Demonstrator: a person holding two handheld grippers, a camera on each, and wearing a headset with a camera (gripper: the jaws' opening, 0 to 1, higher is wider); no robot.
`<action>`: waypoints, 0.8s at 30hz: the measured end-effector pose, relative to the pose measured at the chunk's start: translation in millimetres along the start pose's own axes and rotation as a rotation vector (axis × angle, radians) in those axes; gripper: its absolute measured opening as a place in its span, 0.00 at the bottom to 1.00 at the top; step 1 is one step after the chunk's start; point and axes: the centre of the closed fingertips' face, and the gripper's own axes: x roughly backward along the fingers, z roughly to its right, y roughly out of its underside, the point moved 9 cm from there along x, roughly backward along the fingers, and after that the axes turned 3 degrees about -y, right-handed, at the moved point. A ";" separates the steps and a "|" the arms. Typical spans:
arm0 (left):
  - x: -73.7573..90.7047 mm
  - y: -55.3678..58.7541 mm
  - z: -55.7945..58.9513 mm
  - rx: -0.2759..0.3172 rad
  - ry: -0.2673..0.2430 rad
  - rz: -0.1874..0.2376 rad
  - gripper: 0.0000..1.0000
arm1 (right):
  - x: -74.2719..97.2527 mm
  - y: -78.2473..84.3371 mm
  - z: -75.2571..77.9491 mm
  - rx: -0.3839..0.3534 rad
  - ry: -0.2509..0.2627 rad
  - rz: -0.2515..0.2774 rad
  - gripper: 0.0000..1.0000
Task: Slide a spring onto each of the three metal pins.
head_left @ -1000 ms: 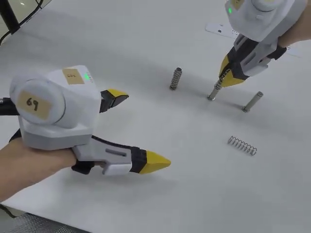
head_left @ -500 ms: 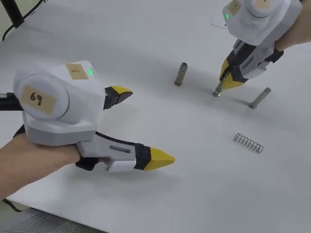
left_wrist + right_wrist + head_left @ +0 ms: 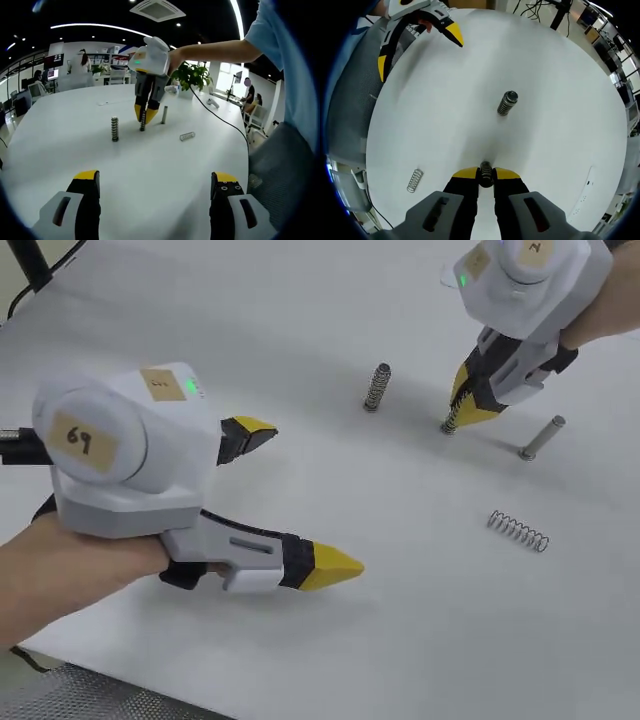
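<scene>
Three metal pins stand on the white table (image 3: 300,330). A spring sits over the left pin (image 3: 377,387) (image 3: 115,129) (image 3: 507,102). My right gripper (image 3: 466,408) (image 3: 486,175) (image 3: 145,114) is shut on a spring (image 3: 486,171) around the middle pin (image 3: 450,424), low near its base. The right pin (image 3: 541,437) (image 3: 164,114) is bare. A loose spring (image 3: 518,531) (image 3: 187,136) (image 3: 415,180) lies flat in front of the pins. Well to the left, my left gripper (image 3: 295,498) (image 3: 155,182) is open with nothing between its jaws.
The table's near edge (image 3: 70,670) runs under the left hand. A black stand (image 3: 30,262) and a cable are at the far left corner. A plant (image 3: 192,75) and a black cable (image 3: 215,117) sit at the far side of the table.
The right gripper has moved down the middle pin with the spring, closer to the table. The left gripper has barely moved; the camera has shifted a little.
</scene>
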 end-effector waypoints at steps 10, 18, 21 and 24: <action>1.1 1.1 0.1 0.001 0.001 0.000 0.89 | 0.4 -2.6 1.5 -0.008 -0.001 -0.004 0.08; 0.8 0.7 0.2 0.000 0.003 0.000 0.89 | 0.8 -1.6 4.1 -0.021 -0.014 0.000 0.16; 0.9 0.2 -0.2 0.001 0.001 0.001 0.89 | 1.0 -2.2 2.8 -0.023 -0.009 0.010 0.20; 0.9 -0.3 -0.3 0.003 0.000 0.003 0.89 | 0.5 -2.4 2.8 -0.029 -0.002 0.020 0.29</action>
